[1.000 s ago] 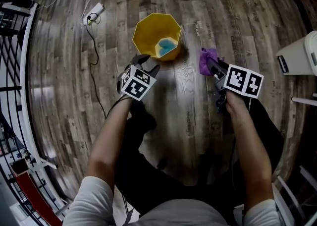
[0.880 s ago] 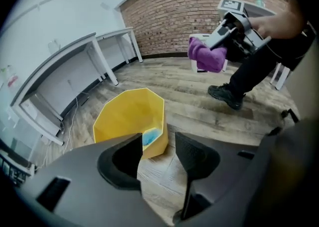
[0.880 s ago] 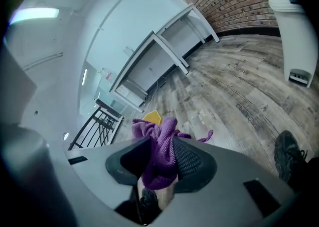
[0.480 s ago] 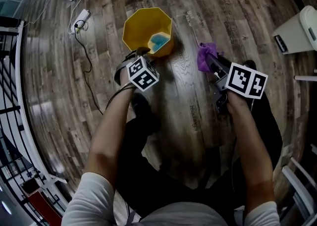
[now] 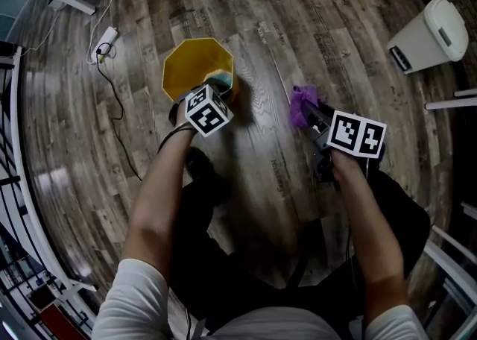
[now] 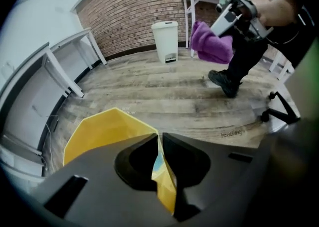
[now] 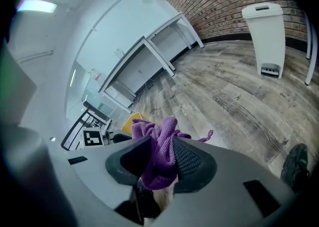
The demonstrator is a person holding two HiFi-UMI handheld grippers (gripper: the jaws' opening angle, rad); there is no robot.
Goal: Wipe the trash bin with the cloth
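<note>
We see the yellow trash bin [image 5: 182, 70] standing upright on the wooden floor [image 5: 298, 25], mouth up, with a pale blue patch showing inside it. The left gripper [image 6: 159, 140] points steeply down onto the bin's near rim, and its jaws have just been closing. They now pinch the thin yellow wall between them, one pad on the inside of the bin and one on the outside. The right gripper [image 7: 160, 146] is held in the air off to the right, well apart from the bin. Its jaws are clamped on the purple cloth [image 7: 157, 131], which bunches up out of them in loose folds — no part of it touches the bin. Farther off we make out a white pedal bin [image 5: 428, 33] near a brick wall [image 6: 149, 2], and a power strip [image 5: 104, 36] with its cable lying on the floor.
</note>
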